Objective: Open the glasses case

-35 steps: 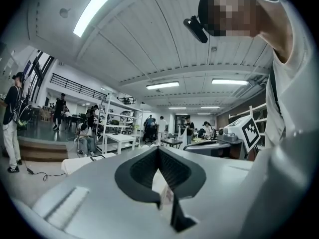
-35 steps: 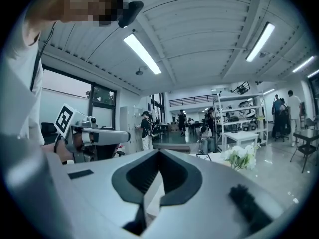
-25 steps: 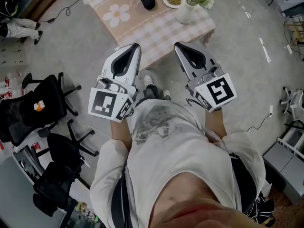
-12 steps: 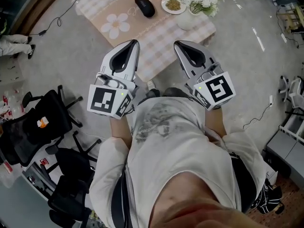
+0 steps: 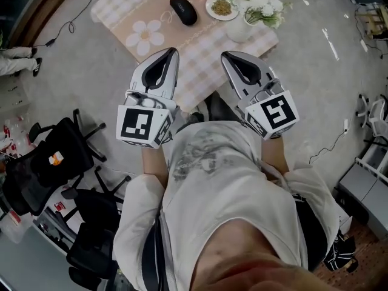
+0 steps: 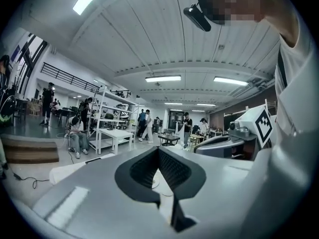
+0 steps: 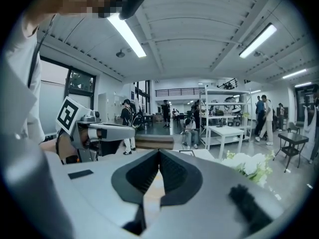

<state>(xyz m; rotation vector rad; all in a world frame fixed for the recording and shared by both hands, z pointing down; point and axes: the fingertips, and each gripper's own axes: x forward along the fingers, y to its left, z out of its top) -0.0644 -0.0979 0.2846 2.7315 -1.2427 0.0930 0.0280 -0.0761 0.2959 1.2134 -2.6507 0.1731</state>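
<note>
1. Left tongs (image 5: 171, 52): jaws closed together, nothing between them.
2. Right tongs (image 5: 225, 56): jaws likewise closed, empty.
3. Glasses case (image 5: 183, 10): lid down, lying on the desk (image 5: 200, 41), well ahead of both tongs and roughly between their lines; neither touches it.

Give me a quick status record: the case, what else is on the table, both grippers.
glasses case: black, looks closed, on the far part of the table, untouched
table: low, checked cloth with a daisy print
also on table: plate right of the case; vase of white flowers right of the plate
left gripper: shut, empty, held by the table's near edge
right gripper: shut, empty, beside the left one, well short of the case
</note>
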